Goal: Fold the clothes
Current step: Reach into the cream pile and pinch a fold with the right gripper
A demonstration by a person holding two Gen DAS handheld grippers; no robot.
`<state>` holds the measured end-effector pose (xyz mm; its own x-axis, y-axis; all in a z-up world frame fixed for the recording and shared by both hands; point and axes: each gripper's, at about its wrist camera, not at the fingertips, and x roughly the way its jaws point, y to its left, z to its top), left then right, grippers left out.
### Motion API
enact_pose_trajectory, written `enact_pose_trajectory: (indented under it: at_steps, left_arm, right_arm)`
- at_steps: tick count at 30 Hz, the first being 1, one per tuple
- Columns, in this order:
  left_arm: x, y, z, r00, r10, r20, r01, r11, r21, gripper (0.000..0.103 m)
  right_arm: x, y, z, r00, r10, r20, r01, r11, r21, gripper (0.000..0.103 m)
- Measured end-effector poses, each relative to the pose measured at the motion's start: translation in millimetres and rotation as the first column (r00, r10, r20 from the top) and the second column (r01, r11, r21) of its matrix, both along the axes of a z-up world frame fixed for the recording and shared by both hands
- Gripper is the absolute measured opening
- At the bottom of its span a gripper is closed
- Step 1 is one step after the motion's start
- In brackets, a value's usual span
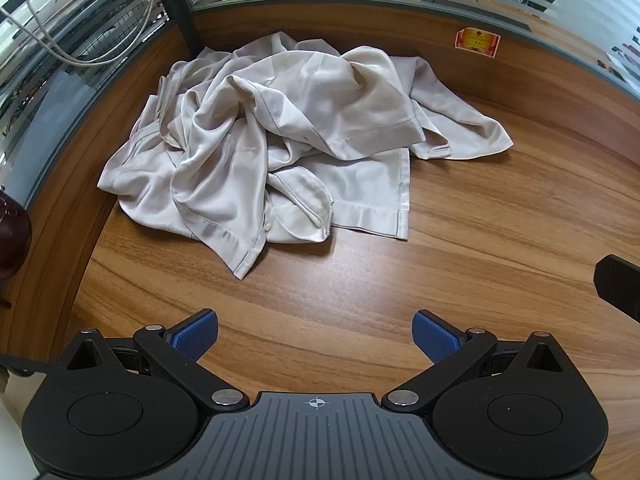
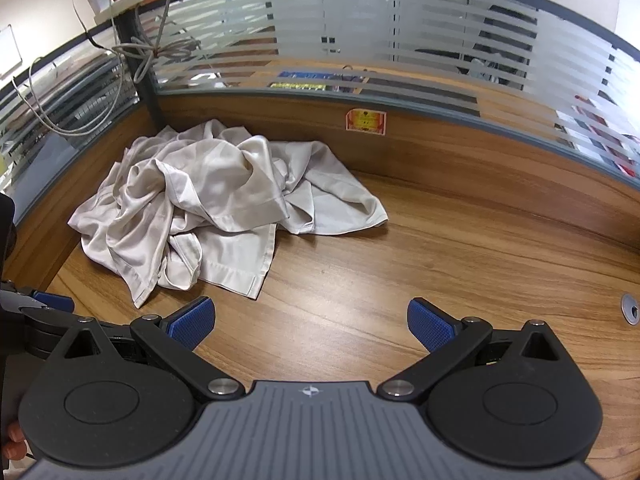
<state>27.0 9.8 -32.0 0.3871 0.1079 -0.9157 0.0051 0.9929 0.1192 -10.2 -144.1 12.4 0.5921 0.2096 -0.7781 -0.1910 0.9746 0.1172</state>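
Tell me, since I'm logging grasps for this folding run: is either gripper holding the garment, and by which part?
Nothing is held. The left gripper and right gripper are both open above the desk, short of the crumpled beige garment.

A pale beige satin garment (image 1: 288,140) lies crumpled in a loose heap, unfolded, hems showing.

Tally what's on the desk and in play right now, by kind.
Garments: 1, a crumpled beige shirt on the desk
Tongs: 2, left tongs and right tongs, both open and empty
Stickers: 1, a red and gold sticker on the back panel
Cable grommets: 1, a grommet at the desk's right
Total: 5
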Motion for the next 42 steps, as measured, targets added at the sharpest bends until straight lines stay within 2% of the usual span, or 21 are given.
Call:
enact_pose_trajectory:
  at_steps: [5,10,22,28,31,33,37,40,42]
  left_arm:
    - [10.8,3.7,-9.4,1.0,-0.008,-0.017,0.008,1.0,-0.003,0.103]
    - [24.7,13.5,-23.6,0.999,0.006,-0.038,-0.007,1.0,-0.026,0.103]
    - [58.8,53.7,-52.4,0.999,0.034,-0.024,-0.036,0.996,-0.076,0.103]
    - [70.4,63.6,-62.6,0.998,0.047,-0.034,-0.049,0.997,-0.062,0.103]
    - [74.1,68.0,-65.5,0.998,0.053,-0.037,-0.056,0.995,-0.08,0.103]
    - [76.5,70.5,-67.8,0.997,0.065,-0.048,-0.069,0.994,-0.088,0.103]
    - [80.0,72.6,-71.2,0.995,0.075,-0.057,-0.08,0.994,-0.075,0.102]
    - [80.9,75.5,-70.1,0.995,0.089,-0.05,-0.093,0.992,-0.087,0.102]
    - [82.0,76.5,-69.9,0.995,0.091,-0.051,-0.096,0.99,-0.1,0.102]
  right_arm:
    - [17.7,7.8,-9.6,0.999,0.023,-0.033,-0.024,1.0,-0.005,0.103]
    - [43.6,16.5,-20.9,0.999,0.038,-0.029,-0.038,0.999,0.006,0.103]
    - [144.7,62.8,-70.6,0.988,0.152,-0.001,-0.152,0.987,-0.048,0.103]
    - [191.6,85.4,-90.7,0.979,0.205,0.006,-0.205,0.979,-0.008,0.101]
    - [207.9,95.2,-98.3,0.973,0.232,0.012,-0.232,0.973,0.001,0.094]
    - [218.6,102.4,-104.1,0.968,0.249,0.007,-0.249,0.968,-0.008,0.086]
    - [233.6,113.4,-113.4,0.959,0.283,0.001,-0.283,0.959,-0.021,0.076]
    - [243.5,119.8,-119.7,0.957,0.29,0.008,-0.289,0.955,-0.061,0.062]
    - [248.9,122.1,-122.9,0.954,0.299,0.005,-0.298,0.952,-0.071,0.043]
